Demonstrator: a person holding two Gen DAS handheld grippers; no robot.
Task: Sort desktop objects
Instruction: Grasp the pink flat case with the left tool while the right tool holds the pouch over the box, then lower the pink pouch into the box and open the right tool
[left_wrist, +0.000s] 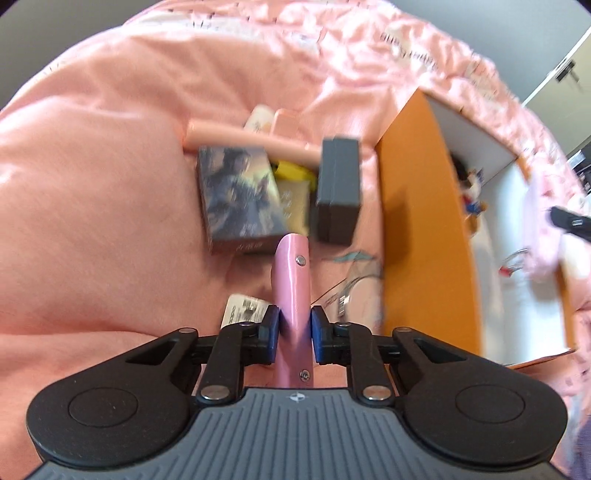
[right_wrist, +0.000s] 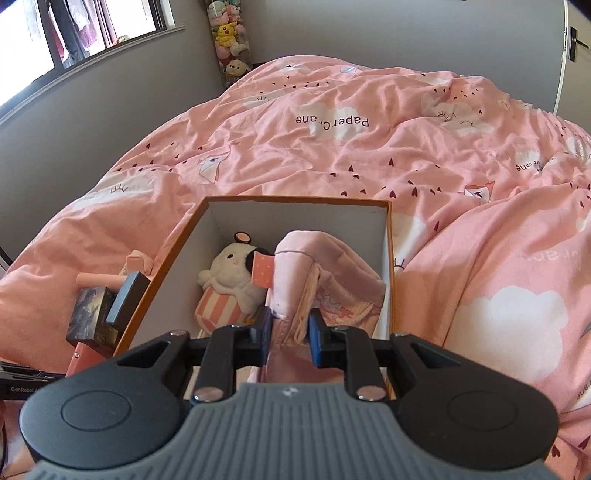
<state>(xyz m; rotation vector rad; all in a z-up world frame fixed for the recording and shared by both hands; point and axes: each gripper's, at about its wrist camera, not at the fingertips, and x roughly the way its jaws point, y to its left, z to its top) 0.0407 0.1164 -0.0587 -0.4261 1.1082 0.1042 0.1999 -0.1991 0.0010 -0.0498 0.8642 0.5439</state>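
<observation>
1. Orange box stands on the pink duvet, top open. Its upright walls block entry from the sides.
2. Inside the box, a plush toy fills the left part of the floor. Pink fabric pinched in the right gripper hangs over the right part. A strip of bare white wall shows at the far end.
3. Left of the box, items crowd together: picture box, dark grey box, pink tube, yellow packets between them. Gaps there are narrow.
4. A pink bar clamped in the left gripper projects forward toward the picture box.
5. Duvet left of the cluster lies bare, rumpled. Bare duvet also right of the box.
</observation>
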